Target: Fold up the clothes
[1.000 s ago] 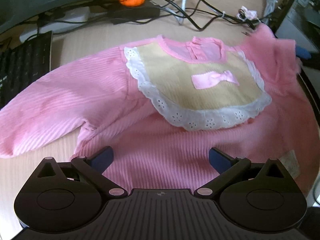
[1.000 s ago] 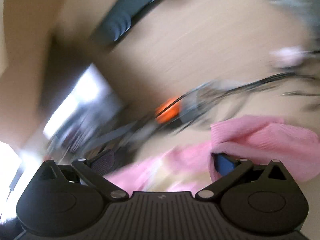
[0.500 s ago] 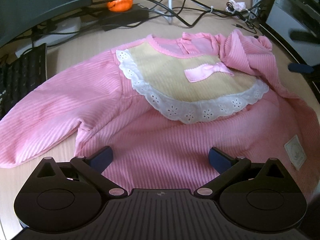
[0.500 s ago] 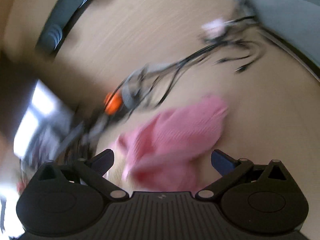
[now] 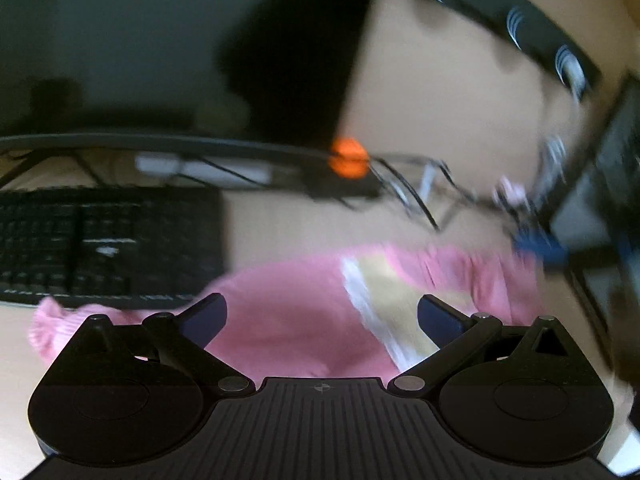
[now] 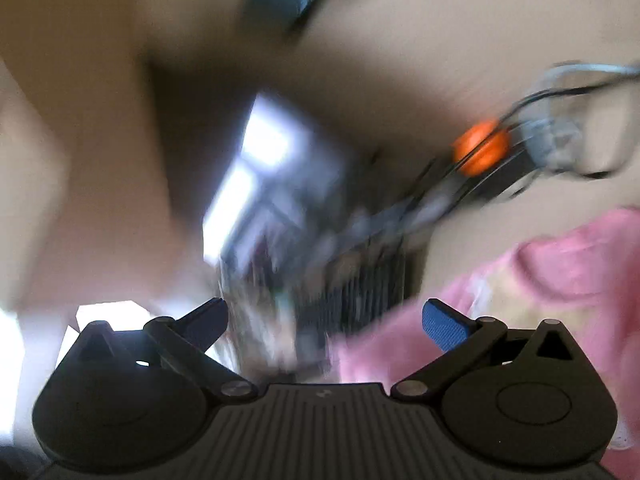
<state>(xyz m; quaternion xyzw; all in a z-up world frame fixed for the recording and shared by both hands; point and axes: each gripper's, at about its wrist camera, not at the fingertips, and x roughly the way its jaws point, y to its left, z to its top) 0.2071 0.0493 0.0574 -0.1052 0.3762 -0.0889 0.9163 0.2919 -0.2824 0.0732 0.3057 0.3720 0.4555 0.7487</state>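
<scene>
Pink top (image 5: pixel 288 312) flat on tan desk (image 5: pixel 304 232), lying crosswise in the left view: long axis left to right, sleeve end (image 5: pixel 44 328) at far left just before black keyboard (image 5: pixel 104 240), yellow bib (image 5: pixel 396 300) with white trim right of centre. Both views blurred; no writing legible. Orange ball (image 5: pixel 347 158) among cables behind. Left gripper (image 5: pixel 322 316) wide open over the top, holding nothing. Right gripper (image 6: pixel 325 322) wide open too, empty, top at its right.

Office desk (image 5: pixel 280 228); black keyboard (image 5: pixel 108 244), tangled cables (image 5: pixel 404 192), monitor (image 5: pixel 120 40) behind.
</scene>
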